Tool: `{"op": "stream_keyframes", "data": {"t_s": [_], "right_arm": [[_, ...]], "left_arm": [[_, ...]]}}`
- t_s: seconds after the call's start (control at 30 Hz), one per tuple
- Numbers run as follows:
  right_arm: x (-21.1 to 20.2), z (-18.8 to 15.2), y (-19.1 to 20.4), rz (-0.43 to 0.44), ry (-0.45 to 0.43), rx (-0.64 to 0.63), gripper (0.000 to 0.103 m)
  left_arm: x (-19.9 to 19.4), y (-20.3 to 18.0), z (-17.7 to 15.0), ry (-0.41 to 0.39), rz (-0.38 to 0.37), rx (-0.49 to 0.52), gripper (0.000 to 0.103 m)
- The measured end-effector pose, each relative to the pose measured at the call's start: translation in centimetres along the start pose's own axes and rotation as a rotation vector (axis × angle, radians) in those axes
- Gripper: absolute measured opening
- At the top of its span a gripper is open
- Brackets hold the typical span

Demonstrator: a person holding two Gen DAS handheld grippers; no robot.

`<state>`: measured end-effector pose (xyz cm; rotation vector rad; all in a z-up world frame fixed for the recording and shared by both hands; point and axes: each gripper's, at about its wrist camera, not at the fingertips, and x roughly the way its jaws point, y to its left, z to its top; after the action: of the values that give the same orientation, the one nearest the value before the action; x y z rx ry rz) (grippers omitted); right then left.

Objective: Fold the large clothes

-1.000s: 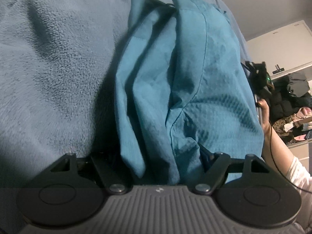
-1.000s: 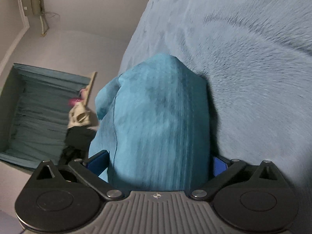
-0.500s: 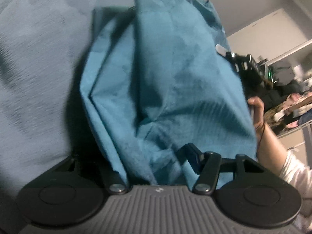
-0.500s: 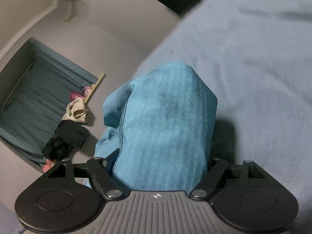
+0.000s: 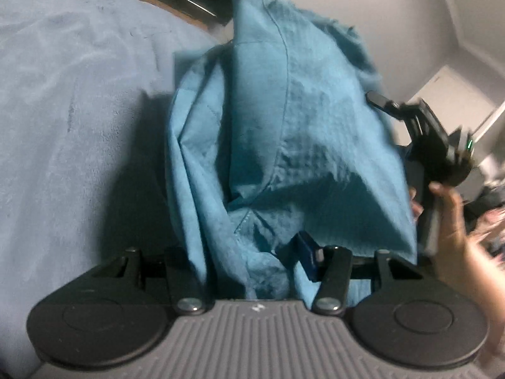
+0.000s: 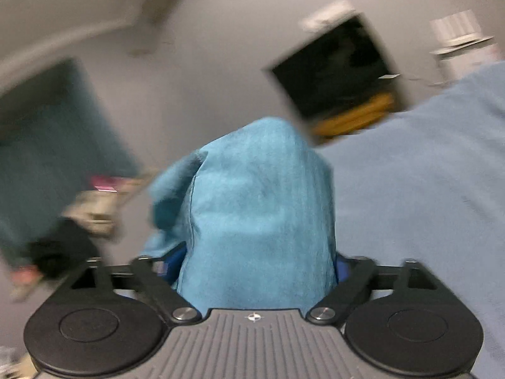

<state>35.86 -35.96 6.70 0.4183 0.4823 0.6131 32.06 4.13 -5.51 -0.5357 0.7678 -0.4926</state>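
A teal garment hangs bunched from my left gripper above the pale blue fleece blanket. The left jaws are closing with cloth pinched between them; one blue pad shows, the other is hidden under fabric. In the right wrist view another part of the garment is heaped over and between the fingers of my right gripper. Those jaws are opening and stand wide. In the left wrist view one finger of the right gripper pokes out from behind the cloth, with a hand on its handle.
The blanket fills the right side of the right wrist view. Beyond it are a grey wall, a dark framed panel, a dark teal hanging and blurred clutter. A white cupboard stands at the far right.
Both grippers have risen with the garment, and the views have swung from the blanket up toward the walls. The left jaws have narrowed on the cloth. The right jaws narrowed, then widened again.
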Motion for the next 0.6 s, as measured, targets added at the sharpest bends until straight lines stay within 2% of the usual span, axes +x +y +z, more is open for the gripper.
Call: {"op": "stream_keyframes", "data": {"t_s": [0.03, 0.07, 0.1, 0.13, 0.2, 0.37, 0.5, 0.6], "right_arm": [[0.7, 0.3, -0.4, -0.134, -0.011, -0.014, 0.103], [1.1, 0.2, -0.8, -0.213, -0.025, -0.031, 0.103], [1.4, 0.0, -1.2, -0.245, -0.024, -0.037, 0.102], [1.4, -0.4, -1.8, -0.261, -0.020, -0.020, 0.102], [0.7, -1.6, -2.3, -0.254, -0.011, -0.010, 0.100], [-2.8, -7.6, 0.5, -0.329, -0.023, -0.162, 0.098], [-5.4, -12.9, 3.9, -0.381, -0.030, -0.259, 0.095], [-7.8, -15.8, 6.1, -0.437, -0.070, -0.255, 0.092]], "left_arm": [[1.1, 0.0, -0.3, 0.009, 0.034, 0.009, 0.051], [2.1, 0.0, -0.9, 0.018, 0.064, 0.023, 0.052], [2.8, -0.1, -1.7, 0.013, 0.069, 0.043, 0.057], [3.1, -0.1, -2.1, 0.002, 0.067, 0.059, 0.058], [3.4, 0.3, -2.3, 0.029, 0.080, 0.078, 0.059], [3.1, 1.3, -2.6, 0.026, 0.063, 0.049, 0.062], [2.0, 0.0, -2.1, -0.014, 0.115, 0.120, 0.065], [-0.4, -1.9, -2.2, -0.073, 0.185, 0.159, 0.065]]}}
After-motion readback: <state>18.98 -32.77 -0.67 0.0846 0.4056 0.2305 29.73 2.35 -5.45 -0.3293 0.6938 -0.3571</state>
